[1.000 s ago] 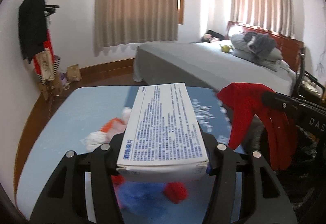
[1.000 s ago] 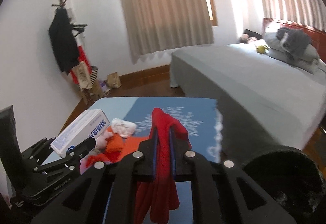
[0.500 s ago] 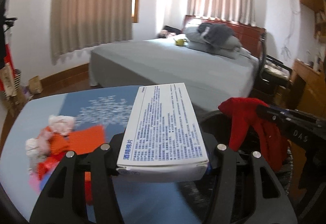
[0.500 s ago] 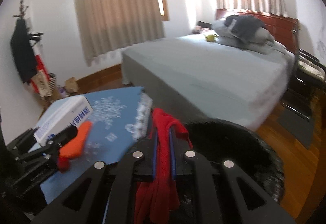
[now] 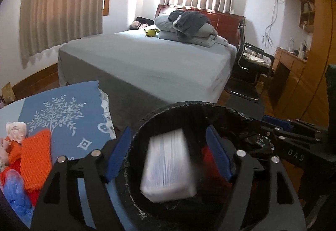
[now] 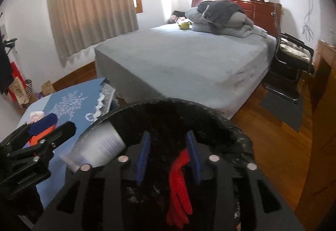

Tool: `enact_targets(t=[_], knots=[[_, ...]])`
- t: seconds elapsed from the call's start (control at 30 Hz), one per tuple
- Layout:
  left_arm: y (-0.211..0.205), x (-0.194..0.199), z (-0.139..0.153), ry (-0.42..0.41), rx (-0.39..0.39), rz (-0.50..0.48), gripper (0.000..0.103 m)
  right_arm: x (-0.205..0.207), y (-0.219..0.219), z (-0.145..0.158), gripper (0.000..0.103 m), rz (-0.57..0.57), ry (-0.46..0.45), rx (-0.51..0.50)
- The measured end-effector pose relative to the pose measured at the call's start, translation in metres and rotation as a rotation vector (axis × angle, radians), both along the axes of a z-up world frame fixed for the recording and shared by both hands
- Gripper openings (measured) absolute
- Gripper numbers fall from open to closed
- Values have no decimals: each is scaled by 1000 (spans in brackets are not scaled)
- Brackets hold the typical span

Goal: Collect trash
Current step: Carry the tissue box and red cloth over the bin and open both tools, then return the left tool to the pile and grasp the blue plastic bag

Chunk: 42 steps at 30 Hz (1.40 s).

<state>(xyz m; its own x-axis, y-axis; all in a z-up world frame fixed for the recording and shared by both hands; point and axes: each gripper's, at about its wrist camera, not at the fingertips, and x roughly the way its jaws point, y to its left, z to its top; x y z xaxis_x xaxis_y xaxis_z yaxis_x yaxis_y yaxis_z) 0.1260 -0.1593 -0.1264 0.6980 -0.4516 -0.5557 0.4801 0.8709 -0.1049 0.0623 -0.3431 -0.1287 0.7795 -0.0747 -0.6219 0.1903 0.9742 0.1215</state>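
hanging blurred white box [image 5: 168, 165] between spread left fingers [image 5: 117, 154], right fingers [image 6: 192, 155] spread beside red cloth [image 6: 178, 187]

White printed carton [image 5: 168, 165] inside black-lined round bin [image 5: 145, 124], between left gripper [image 5: 168, 155] fingers. Red cloth [image 6: 178, 184] in bin, at right gripper [image 6: 168, 157]. Blue-clothed desk [image 5: 69, 126] left of bin; grey bed [image 5: 151, 59] behind.

My left claw [image 5: 168, 153] is spread wide, blue pads [image 5: 117, 154] well apart and gripping nothing. My right claw [image 6: 168, 155] is spread too, its blue pads [image 6: 142, 156] parted. In the left view the right claw [image 5: 279, 126] sits just beside it.
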Motion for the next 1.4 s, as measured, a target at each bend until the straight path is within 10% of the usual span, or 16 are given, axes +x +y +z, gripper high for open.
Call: enact_targets(t=[0.3,0.9,1.4], knots=[[47,-11,12,-57,35,119,84,0,16,14,95,-12,-75,-11],[221,-29,0,-41,138,559,85,44,176,6,97,322,-126,27],[252,-23,-49,113,105,602,74,57,217,-16,97,397,-59,-11]])
